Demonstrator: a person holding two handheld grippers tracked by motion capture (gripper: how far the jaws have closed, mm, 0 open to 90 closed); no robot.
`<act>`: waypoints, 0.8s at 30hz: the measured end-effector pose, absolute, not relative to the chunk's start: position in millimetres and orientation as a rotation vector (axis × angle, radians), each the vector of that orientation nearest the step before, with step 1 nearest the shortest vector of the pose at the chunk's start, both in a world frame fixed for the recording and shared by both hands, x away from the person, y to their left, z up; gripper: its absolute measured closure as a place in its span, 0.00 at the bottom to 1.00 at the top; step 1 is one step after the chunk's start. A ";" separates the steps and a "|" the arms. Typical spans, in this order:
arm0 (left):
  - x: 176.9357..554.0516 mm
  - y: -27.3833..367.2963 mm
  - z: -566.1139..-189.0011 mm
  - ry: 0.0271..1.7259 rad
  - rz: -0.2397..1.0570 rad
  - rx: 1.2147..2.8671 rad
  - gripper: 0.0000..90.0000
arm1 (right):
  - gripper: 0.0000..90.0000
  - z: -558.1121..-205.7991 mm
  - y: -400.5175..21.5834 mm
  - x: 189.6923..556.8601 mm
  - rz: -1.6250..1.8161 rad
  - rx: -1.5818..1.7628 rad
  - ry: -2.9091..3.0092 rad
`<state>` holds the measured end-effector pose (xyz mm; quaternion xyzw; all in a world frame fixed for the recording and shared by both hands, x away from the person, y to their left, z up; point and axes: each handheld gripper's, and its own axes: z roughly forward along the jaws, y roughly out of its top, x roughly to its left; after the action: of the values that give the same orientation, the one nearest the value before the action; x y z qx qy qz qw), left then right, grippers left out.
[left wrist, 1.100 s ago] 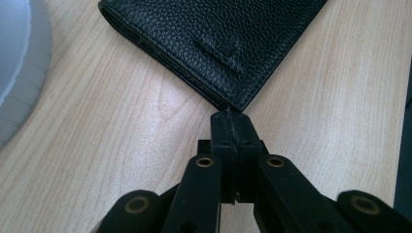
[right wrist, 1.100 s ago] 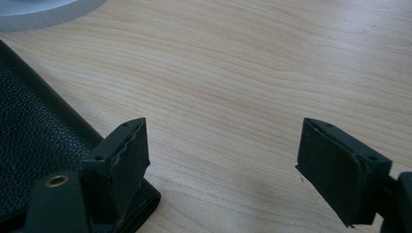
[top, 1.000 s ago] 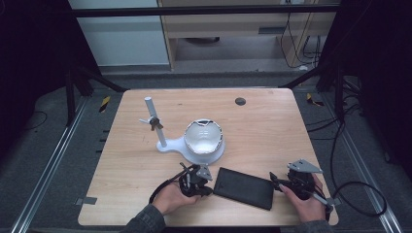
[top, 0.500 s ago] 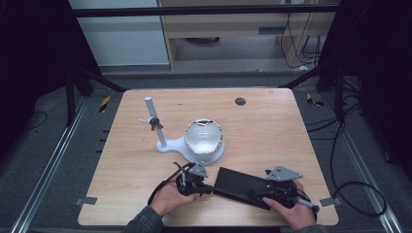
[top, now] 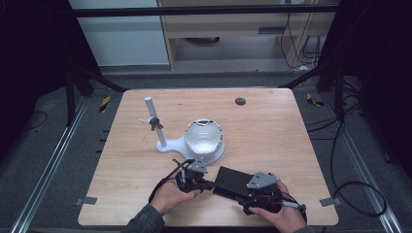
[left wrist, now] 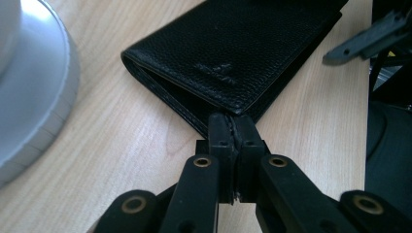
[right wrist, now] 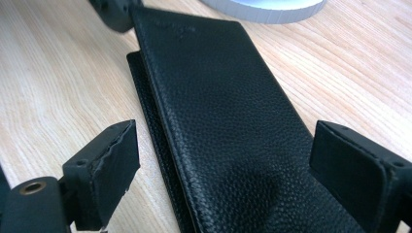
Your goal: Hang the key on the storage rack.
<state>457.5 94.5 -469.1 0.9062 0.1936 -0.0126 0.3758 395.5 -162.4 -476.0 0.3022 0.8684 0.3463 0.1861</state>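
Straddling the near end of the black wallet (right wrist: 233, 121), the right tongs (right wrist: 223, 165) stand wide, one pad on either side of the leather and neither pressing on it; their jaws have just been opening, with the wallet between them but not gripped. From above, the right tongs (top: 262, 194) sit over the wallet's near right end, close to the front edge of the surface (top: 291, 131). The wallet (top: 235, 182) lies flat and folded shut on the wood, between the two hands.

At its other end the left tongs (left wrist: 232, 131) are closed tight on a corner, pinching the edge of the leather where the fold's two layers meet. In the high view the left tongs (top: 194, 178) sit just left of the wallet, the hand behind them resting on the wood.

Judging by this, the step in hand is pinning one end while the other tongs line up for a hold, probably to open the wallet or lift it. The next move seems to call for the right tongs to close on one cover alone, not the whole thickness, while the left grip holds firm.

Beyond the wallet stands a white bowl (top: 204, 138) on a white base with an upright post (top: 154, 121), apart from the work.
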 end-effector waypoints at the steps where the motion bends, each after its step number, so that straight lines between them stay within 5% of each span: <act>1: 458.4 94.4 -466.8 0.492 -0.033 2.317 0.98 | 0.13 -475.7 -161.4 395.9 0.963 0.844 2.451; 24: 468.7 81.4 -450.5 0.510 -0.009 2.288 0.97 | 0.34 -468.5 -155.2 409.7 0.725 0.742 2.526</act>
<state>468.7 81.4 -450.5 0.8994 0.2006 -0.0036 0.3884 409.7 -155.2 -468.5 0.2659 0.9055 0.2600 0.2042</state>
